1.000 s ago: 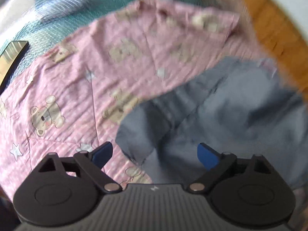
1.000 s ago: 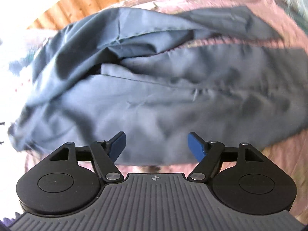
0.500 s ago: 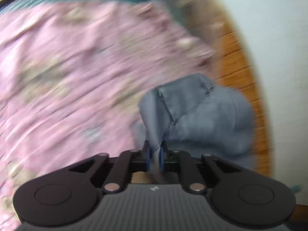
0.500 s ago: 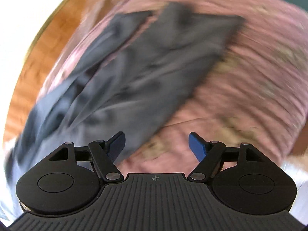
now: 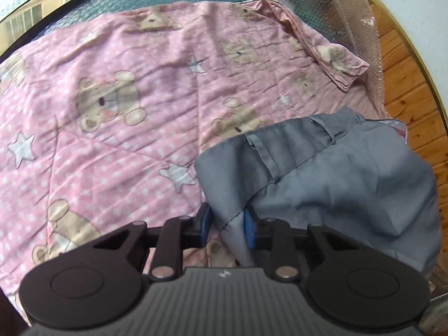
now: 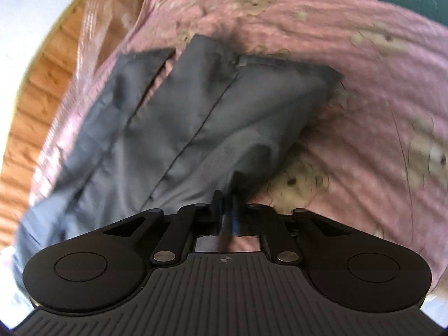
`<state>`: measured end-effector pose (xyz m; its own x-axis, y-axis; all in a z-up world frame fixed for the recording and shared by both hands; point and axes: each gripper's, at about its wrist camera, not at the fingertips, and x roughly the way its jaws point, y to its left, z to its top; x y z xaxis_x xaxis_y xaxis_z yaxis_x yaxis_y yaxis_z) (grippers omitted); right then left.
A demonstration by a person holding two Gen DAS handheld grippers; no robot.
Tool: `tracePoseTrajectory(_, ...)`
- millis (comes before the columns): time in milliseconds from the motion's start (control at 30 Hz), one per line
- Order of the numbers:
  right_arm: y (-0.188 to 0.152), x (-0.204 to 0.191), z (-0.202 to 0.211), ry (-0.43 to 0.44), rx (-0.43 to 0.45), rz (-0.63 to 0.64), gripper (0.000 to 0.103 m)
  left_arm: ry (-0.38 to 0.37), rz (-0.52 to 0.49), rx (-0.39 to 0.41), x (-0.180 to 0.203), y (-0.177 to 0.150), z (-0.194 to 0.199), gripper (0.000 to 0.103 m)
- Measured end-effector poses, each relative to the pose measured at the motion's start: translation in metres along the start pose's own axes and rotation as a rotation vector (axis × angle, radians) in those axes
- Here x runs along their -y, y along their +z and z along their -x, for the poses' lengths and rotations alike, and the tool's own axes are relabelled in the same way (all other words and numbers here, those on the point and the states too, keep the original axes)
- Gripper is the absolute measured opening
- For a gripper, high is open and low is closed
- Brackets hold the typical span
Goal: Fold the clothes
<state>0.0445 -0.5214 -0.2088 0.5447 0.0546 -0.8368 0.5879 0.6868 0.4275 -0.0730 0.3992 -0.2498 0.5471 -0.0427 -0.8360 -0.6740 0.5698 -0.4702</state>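
Left wrist view, gripper: the left gripper (image 5: 227, 225) has its blue-padded jaws drawn in on a corner of a grey woven pair of trousers (image 5: 350, 184), with cloth bunched between the pads.
Left wrist view, garment: the waistband with its belt loops shows near the top, so this grip sits by the waist end, likely to carry that edge over in a fold.
Left wrist view, surface: a pink quilted blanket printed with teddy bears and stars (image 5: 126, 106) lies under the trousers, which sit at its right side near a wooden floor (image 5: 406, 89).
Right wrist view, gripper: the right gripper (image 6: 226, 210) has its jaws nearly together, pinching an edge of the same trousers (image 6: 196, 117).
Right wrist view, garment: two legs run away from the camera, side by side on the blanket (image 6: 364, 84); the picture is blurred.
Judgement: holding two points suits lifting and doubling the cloth; how many folds exist I cannot tell.
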Motion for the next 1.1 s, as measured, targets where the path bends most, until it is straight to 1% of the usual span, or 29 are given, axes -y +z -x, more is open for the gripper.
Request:
tracePoseTrajectory(67,0.002,0.008,0.002,-0.035,-0.005,0.003,0.000,0.024,-0.002,-0.002,0.000,-0.001,0.008,0.030)
tracePoseTrajectory(100,0.003,0.010,0.005,-0.059,-0.007,0.013,0.000,0.035,-0.004,0.001,0.000,-0.002,0.013,0.036)
tracePoseTrajectory(133,0.004,0.011,0.008,-0.084,-0.010,0.025,0.000,0.041,-0.006,0.024,0.003,0.001,0.022,0.042)
tracePoseTrajectory(200,0.006,0.012,0.014,-0.135,-0.016,0.048,0.001,0.052,-0.011,0.070,0.008,0.005,0.041,0.048)
tracePoseTrajectory(233,0.008,0.010,0.024,-0.170,0.009,0.052,0.013,0.058,-0.014,0.093,0.011,0.007,0.050,0.051)
tracePoseTrajectory(300,0.012,0.004,0.048,-0.243,0.071,0.058,0.022,0.054,-0.014,0.138,0.018,0.014,0.067,0.057)
tracePoseTrajectory(333,0.014,0.001,0.060,-0.279,0.101,0.060,0.024,0.046,-0.013,0.160,0.023,0.019,0.075,0.058)
tracePoseTrajectory(367,0.014,-0.013,0.055,-0.226,0.085,0.056,0.027,0.038,-0.011,0.181,0.027,0.023,0.083,0.059)
tracePoseTrajectory(400,0.013,-0.028,0.047,-0.156,0.061,0.052,0.036,0.026,-0.009,0.199,0.032,0.027,0.090,0.062)
tracePoseTrajectory(433,0.012,-0.044,0.039,-0.087,0.037,0.047,0.048,-0.004,-0.007,0.194,0.042,0.031,0.088,0.065)
tracePoseTrajectory(467,0.012,-0.059,0.031,-0.017,0.013,0.042,0.055,-0.040,-0.009,0.170,0.055,0.033,0.080,0.066)
tracePoseTrajectory(500,0.011,-0.074,0.023,0.052,-0.011,0.037,0.063,-0.075,-0.010,0.147,0.069,0.034,0.072,0.071)
tracePoseTrajectory(533,0.010,-0.090,0.015,0.122,-0.036,0.032,0.066,-0.108,-0.012,0.122,0.083,0.036,0.063,0.074)
tracePoseTrajectory(567,0.009,-0.105,0.007,0.192,-0.060,0.027,0.068,-0.129,-0.017,0.088,0.101,0.033,0.050,0.075)
tracePoseTrajectory(633,0.008,-0.136,-0.009,0.331,-0.108,0.017,0.069,-0.171,-0.028,0.028,0.136,0.025,0.025,0.076)
tracePoseTrajectory(667,-0.002,-0.151,-0.027,0.373,-0.147,0.001,0.069,-0.191,-0.033,0.002,0.153,0.020,0.013,0.077)
tracePoseTrajectory(733,-0.017,-0.178,-0.062,0.427,-0.233,-0.027,0.069,-0.212,-0.027,-0.035,0.180,0.010,-0.008,0.078)
tracePoseTrajectory(800,-0.032,-0.203,-0.084,0.447,-0.284,-0.006,0.069,-0.214,-0.019,-0.047,0.199,0.002,-0.024,0.078)
tracePoseTrajectory(833,-0.040,-0.216,-0.095,0.456,-0.309,0.007,0.069,-0.210,-0.006,-0.053,0.202,0.001,-0.030,0.079)
tracePoseTrajectory(900,-0.046,-0.232,-0.113,0.438,-0.288,0.014,0.069,-0.207,0.025,-0.061,0.204,0.000,-0.041,0.079)
tracePoseTrajectory(933,-0.048,-0.237,-0.122,0.427,-0.273,-0.002,0.070,-0.207,0.042,-0.062,0.203,0.000,-0.045,0.079)
tracePoseTrajectory(967,-0.047,-0.239,-0.128,0.436,-0.265,-0.028,0.069,-0.203,0.060,-0.058,0.204,0.003,-0.049,0.079)
tracePoseTrajectory(1000,-0.045,-0.241,-0.135,0.450,-0.258,-0.056,0.061,-0.200,0.079,-0.055,0.204,0.005,-0.054,0.079)
tracePoseTrajectory(1033,-0.044,-0.242,-0.141,0.464,-0.251,-0.083,0.036,-0.197,0.095,-0.052,0.205,0.007,-0.058,0.081)
tracePoseTrajectory(1067,-0.042,-0.240,-0.133,0.474,-0.237,-0.078,0.017,-0.197,0.100,-0.053,0.206,0.009,-0.062,0.083)
tracePoseTrajectory(1100,-0.039,-0.238,-0.123,0.485,-0.222,-0.067,0.003,-0.188,0.099,-0.057,0.208,0.010,-0.066,0.084)
